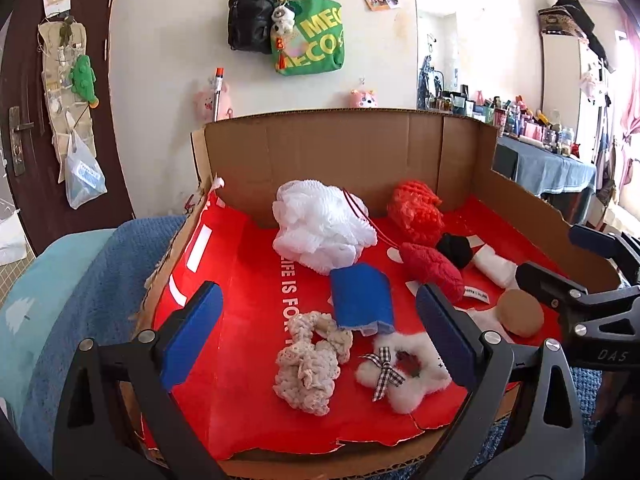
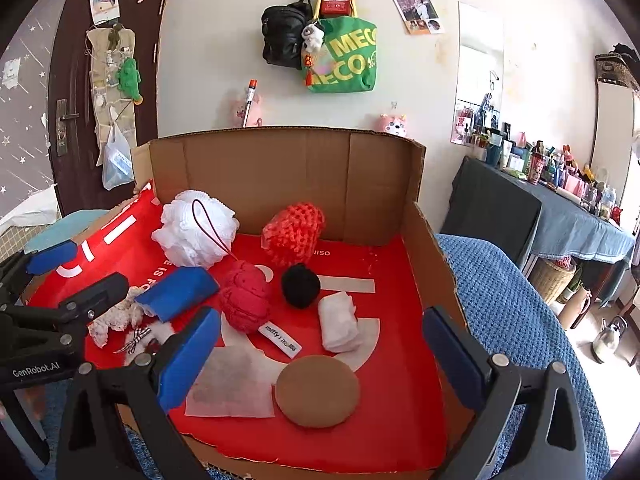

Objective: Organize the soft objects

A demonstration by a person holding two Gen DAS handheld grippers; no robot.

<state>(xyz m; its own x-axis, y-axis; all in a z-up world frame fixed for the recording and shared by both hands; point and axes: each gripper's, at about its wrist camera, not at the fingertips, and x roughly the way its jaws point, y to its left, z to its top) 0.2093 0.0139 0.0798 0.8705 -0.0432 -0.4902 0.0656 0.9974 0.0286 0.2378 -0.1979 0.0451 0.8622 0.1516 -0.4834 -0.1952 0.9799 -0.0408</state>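
Two grippers — left gripper (image 1: 320, 332), right gripper (image 2: 322, 354) — jaws spread, above cardboard box (image 2: 280, 168).

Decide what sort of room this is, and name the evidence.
Probably a lived-in bedroom: bags hang on the wall, including a green tote bag, a table is crowded with bottles and jars, and a blue blanket lies under the cardboard box.

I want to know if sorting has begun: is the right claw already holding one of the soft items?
No, the right claw is open and empty above the brown round pad.
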